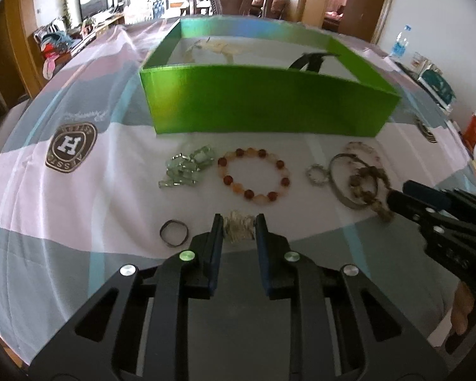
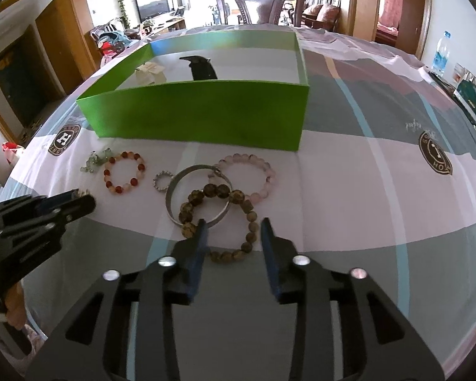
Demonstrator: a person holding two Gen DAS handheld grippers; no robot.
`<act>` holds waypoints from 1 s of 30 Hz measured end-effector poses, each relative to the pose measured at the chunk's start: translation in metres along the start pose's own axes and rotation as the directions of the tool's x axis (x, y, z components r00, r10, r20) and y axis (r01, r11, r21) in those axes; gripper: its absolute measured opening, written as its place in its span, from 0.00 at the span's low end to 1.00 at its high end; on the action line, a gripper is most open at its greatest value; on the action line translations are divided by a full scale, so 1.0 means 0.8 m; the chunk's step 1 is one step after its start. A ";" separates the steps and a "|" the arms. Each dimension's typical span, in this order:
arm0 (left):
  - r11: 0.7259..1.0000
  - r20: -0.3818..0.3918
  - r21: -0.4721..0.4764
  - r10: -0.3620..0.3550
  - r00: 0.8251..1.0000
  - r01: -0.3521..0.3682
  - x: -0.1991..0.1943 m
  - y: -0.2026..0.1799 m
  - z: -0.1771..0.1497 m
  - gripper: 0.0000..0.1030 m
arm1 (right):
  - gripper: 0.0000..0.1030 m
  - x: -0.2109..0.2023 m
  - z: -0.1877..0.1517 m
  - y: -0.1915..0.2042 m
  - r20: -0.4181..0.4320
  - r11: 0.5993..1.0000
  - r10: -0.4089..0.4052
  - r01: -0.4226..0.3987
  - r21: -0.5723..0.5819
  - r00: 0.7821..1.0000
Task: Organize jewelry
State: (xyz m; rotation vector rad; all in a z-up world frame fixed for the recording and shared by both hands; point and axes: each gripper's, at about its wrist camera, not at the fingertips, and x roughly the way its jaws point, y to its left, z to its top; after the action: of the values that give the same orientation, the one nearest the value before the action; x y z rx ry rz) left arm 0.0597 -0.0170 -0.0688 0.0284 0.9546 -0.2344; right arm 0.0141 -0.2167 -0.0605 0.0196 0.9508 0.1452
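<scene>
Clearly, a round badge (image 1: 70, 146) on the tablecloth (image 1: 89, 197) shows a big "H". Both tools point down at the cloth. The left gripper (image 1: 239, 227) stands narrow around a pale gold trinket (image 1: 238, 228), at 6 o'clock from the red bead bracelet (image 1: 254, 173). The right gripper (image 2: 234, 232) stands half wide over the brown bead bracelet (image 2: 220, 219), gripping nothing. The green box (image 1: 263, 104) sits at 12 o'clock.

One green box (image 2: 200, 117), two chairs (image 2: 260, 3), five beaded bracelets (image 2: 124, 173).
</scene>
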 end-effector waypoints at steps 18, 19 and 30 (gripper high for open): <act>0.983 -0.012 -0.119 0.140 0.990 -0.141 -0.010 0.079 -0.006 0.39 | 0.39 -0.002 -0.006 -0.027 0.001 0.999 -0.022 0.022 0.047 1.000; 0.983 -0.011 -0.118 0.140 0.990 -0.141 -0.011 0.079 -0.008 0.40 | 0.39 -0.002 -0.006 -0.029 0.003 0.999 -0.023 0.023 0.050 1.000; 0.994 -0.004 -0.050 0.099 0.995 -0.099 -0.019 0.050 -0.018 0.51 | 0.39 -0.002 -0.007 -0.014 0.006 1.000 0.021 -0.021 0.008 1.000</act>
State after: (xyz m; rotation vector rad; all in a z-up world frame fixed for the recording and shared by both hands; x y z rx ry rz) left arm 0.0479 0.0266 -0.0683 0.0299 0.9580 -0.1194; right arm 0.0096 -0.2283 -0.0632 0.0378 0.9456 0.1603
